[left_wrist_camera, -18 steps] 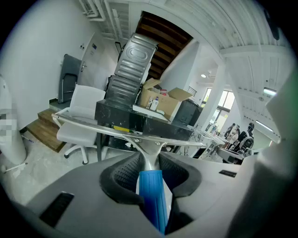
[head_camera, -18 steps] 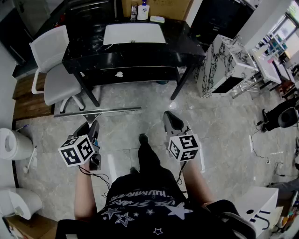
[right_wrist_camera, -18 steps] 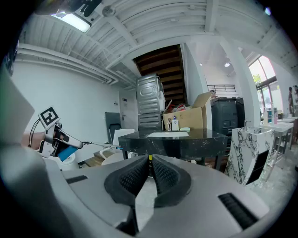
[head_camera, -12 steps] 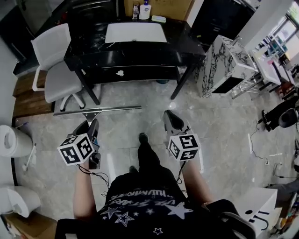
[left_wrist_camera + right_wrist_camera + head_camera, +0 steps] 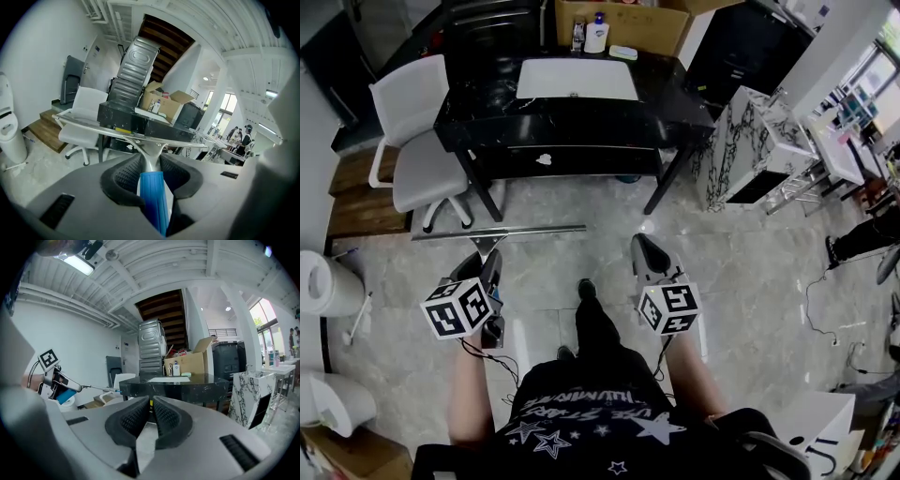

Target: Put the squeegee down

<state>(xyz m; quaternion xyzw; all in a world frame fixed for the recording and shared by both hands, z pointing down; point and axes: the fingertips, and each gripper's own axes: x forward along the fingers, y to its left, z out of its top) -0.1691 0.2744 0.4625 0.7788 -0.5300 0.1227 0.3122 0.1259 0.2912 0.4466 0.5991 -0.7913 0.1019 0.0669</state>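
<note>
Two handheld grippers over grey marble floor (image 5: 750, 272) in head view. Left gripper (image 5: 490, 261) holds squeegee (image 5: 502, 231) by handle; long blade lies level and crosswise, in front of black table (image 5: 581, 127) and white chair (image 5: 417, 159). Right gripper (image 5: 643, 247) well apart from it, beside person's leg (image 5: 592, 314).

Left gripper view: pads (image 5: 123, 176) clamp blue handle (image 5: 153, 197) (metal neck runs on beyond them to blade).

Right gripper view: jaws drawn together, nothing between; squeegee at far left, held off ground.
</note>
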